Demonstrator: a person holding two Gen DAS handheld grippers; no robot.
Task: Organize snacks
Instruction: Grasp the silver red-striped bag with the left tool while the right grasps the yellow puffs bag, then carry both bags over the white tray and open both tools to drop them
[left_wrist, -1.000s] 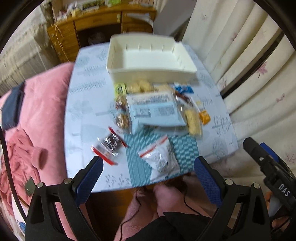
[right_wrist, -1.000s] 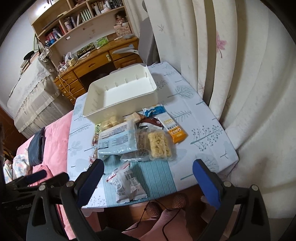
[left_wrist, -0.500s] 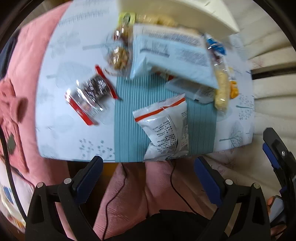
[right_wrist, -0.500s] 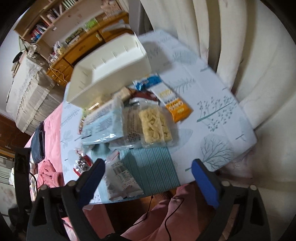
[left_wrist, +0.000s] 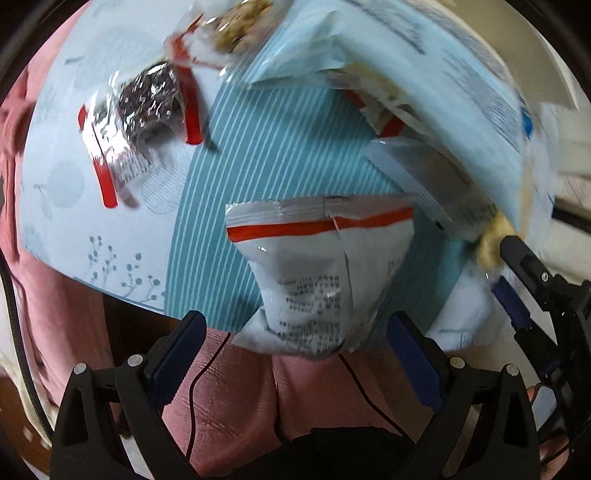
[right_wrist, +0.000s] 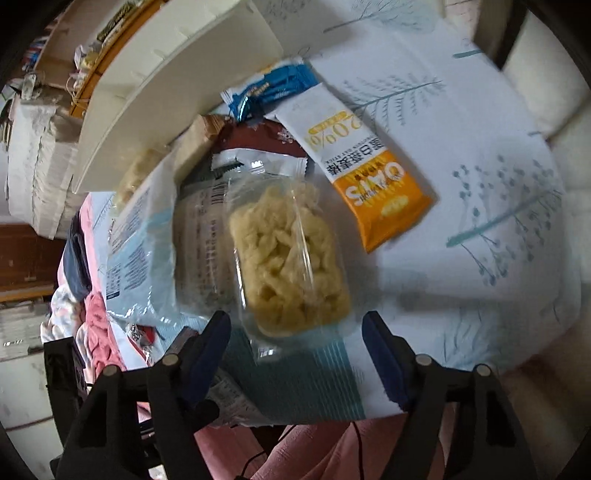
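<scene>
My left gripper (left_wrist: 295, 343) is open, just short of a white packet with a red stripe (left_wrist: 317, 269) that lies on the teal striped mat (left_wrist: 258, 162) at the table's near edge. My right gripper (right_wrist: 297, 343) is open, its jaws on either side of the near end of a clear bag of yellow puffed snack (right_wrist: 288, 258). A white and orange oat bar (right_wrist: 362, 166), a blue packet (right_wrist: 273, 86) and a large pale blue bag (right_wrist: 140, 236) lie around it. The cream bin (right_wrist: 177, 88) stands behind the pile.
A clear packet with red edges and a dark foil sweet (left_wrist: 136, 118) lies left of the mat. The right gripper's dark frame (left_wrist: 546, 295) shows at the right of the left wrist view. Pink cloth (left_wrist: 295, 398) lies below the table edge. A wooden desk (right_wrist: 85, 44) stands behind.
Both grippers have come down and forward toward the table. The left one has closed in on the red-striped packet, the right one on the yellow snack bag. Both stay open.
</scene>
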